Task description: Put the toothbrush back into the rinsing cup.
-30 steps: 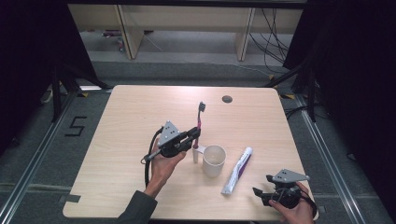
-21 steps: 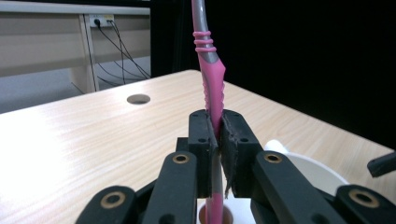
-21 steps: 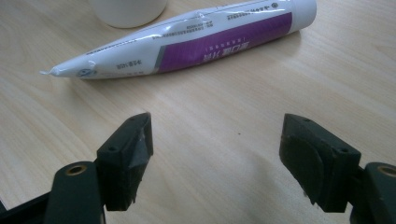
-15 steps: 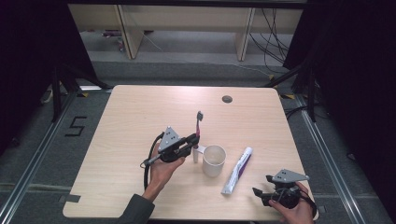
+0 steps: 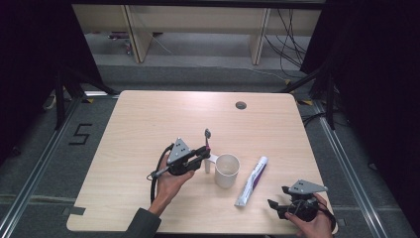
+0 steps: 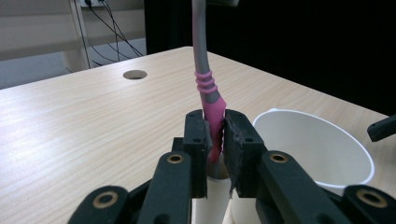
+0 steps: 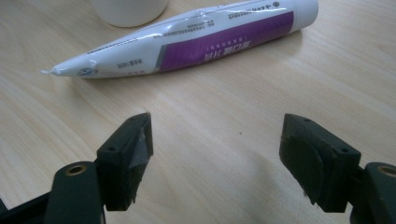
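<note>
My left gripper (image 5: 204,153) is shut on a toothbrush (image 5: 207,143) with a grey neck and a pink grip. The brush stands upright, bristle end up, just left of a white paper cup (image 5: 227,170). In the left gripper view the pads (image 6: 233,135) pinch the pink grip of the toothbrush (image 6: 206,88), though the jaws have just been opening slightly. The cup (image 6: 317,149) is to the right there. My right gripper (image 5: 275,204) rests open near the table's front right corner. Its jaws (image 7: 215,154) face a white and purple toothpaste tube (image 7: 201,42) lying flat.
The toothpaste tube (image 5: 251,181) lies between the cup and the right gripper. A round cable hole (image 5: 240,105) sits near the far edge of the wooden table (image 5: 148,124). Cables and shelving stand on the floor beyond.
The left gripper has swung the toothbrush from a far-leaning tilt to upright beside the cup, its head lower in the high view. The right gripper has not moved.
</note>
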### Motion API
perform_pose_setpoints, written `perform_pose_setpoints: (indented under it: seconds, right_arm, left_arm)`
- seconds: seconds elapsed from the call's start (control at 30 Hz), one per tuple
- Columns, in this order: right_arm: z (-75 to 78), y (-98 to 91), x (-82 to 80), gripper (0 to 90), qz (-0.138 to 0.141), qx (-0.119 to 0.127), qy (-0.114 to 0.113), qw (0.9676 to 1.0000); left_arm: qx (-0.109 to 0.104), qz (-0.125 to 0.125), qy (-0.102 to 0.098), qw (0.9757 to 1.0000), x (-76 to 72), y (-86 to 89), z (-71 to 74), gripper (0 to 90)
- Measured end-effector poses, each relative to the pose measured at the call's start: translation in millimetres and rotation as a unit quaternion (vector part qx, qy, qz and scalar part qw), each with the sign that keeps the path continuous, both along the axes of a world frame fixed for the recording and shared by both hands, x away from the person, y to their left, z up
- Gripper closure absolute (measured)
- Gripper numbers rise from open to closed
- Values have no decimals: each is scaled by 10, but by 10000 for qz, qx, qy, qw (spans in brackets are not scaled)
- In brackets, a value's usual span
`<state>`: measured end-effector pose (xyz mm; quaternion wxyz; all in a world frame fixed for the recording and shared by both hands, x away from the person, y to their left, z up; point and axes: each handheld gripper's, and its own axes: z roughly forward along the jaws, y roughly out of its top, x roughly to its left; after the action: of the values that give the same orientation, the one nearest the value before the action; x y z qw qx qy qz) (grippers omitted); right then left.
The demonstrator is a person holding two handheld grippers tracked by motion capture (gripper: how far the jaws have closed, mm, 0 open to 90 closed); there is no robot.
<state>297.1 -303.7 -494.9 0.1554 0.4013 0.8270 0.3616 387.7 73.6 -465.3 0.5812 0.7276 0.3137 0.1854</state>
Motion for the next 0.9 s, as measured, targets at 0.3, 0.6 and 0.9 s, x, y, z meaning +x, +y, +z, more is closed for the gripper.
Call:
perform_pose_setpoints:
  seconds: [0.3,0.6,0.9]
  right_arm:
    - [3,0,-5,269,-66,-30,38,10000]
    - [6,-2,-5,268,-46,-29,-5,10000]
    - [1,0,-5,269,-31,9,23,10000]
  left_arm:
    - [21,140,73,9999,-25,3,16,474]
    - [6,108,119,9999,-98,110,114,295]
    - [180,85,276,9994,-278,303,136,250]
